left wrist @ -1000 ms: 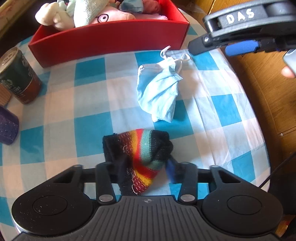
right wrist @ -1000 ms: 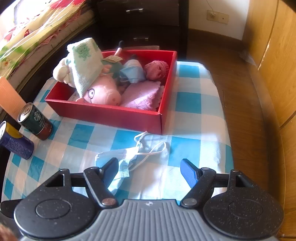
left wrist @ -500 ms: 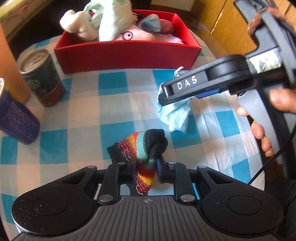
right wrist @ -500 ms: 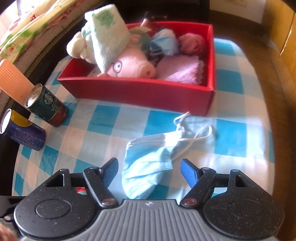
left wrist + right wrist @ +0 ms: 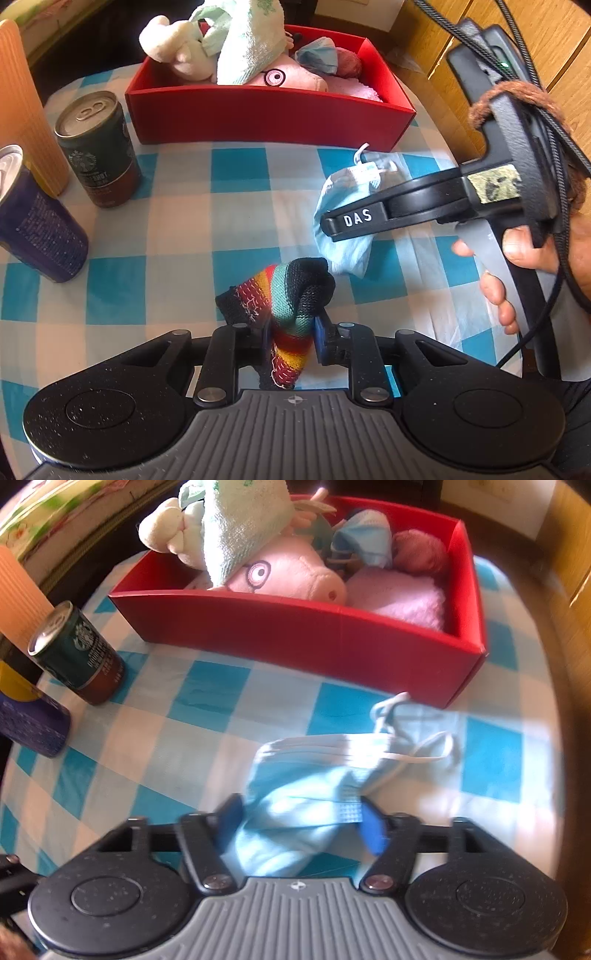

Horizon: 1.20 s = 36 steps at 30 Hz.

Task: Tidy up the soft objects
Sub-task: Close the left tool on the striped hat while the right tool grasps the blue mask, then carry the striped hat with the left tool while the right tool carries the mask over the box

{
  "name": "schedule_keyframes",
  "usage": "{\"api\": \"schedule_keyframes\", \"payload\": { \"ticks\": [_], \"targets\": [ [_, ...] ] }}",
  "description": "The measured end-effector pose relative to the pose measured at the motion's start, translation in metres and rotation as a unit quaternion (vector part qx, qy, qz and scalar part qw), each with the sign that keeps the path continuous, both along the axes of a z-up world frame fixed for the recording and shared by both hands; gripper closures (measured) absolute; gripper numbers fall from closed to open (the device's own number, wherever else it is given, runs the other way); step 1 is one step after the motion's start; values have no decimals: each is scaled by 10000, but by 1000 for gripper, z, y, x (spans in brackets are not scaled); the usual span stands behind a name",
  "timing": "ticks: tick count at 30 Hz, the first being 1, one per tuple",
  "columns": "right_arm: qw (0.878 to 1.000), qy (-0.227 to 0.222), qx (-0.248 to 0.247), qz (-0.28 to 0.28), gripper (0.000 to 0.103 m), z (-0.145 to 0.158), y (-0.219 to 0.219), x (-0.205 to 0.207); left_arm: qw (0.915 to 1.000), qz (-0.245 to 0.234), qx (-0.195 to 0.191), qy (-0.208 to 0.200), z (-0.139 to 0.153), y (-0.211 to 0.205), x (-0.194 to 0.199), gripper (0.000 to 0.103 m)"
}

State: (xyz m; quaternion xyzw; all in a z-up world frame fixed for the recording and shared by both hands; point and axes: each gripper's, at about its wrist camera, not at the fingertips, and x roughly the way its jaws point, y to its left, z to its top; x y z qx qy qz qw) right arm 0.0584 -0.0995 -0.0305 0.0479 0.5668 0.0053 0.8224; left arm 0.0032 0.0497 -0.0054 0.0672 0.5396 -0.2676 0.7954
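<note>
Striped sock [image 5: 291,299]: your left tool [image 5: 291,338] is gripping it.
Blue face mask [image 5: 314,794]: lying between your right tool's [image 5: 301,821] parted fingers.
Red box [image 5: 295,635]: holding soft toys.

both wrist views low over the checked table [image 5: 177,221], facing the shared red box [image 5: 295,635]

Striped sock [image 5: 291,310] lifted, mask [image 5: 306,805] flat

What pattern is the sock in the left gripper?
Rainbow stripes with black ends on the sock, clearest in the left wrist view.
</note>
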Motion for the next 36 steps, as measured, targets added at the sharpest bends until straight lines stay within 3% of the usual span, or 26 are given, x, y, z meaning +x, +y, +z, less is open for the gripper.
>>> {"api": "schedule_keyframes", "payload": {
  "ticks": [8, 18, 36],
  "targets": [
    [9992, -4, 310, 249, 96, 8, -4, -15, 9999, -38, 27, -115, 6, -9, 0, 81],
    [9954, -620, 698, 201, 97, 54, -19, -29, 9990, 175, -215, -356, 31, -8, 16, 81],
    [9879, -1332, 761, 232, 97, 104, -30, -40, 9943, 390, -358, -924, 67, -15, 43, 81]
  ]
}}
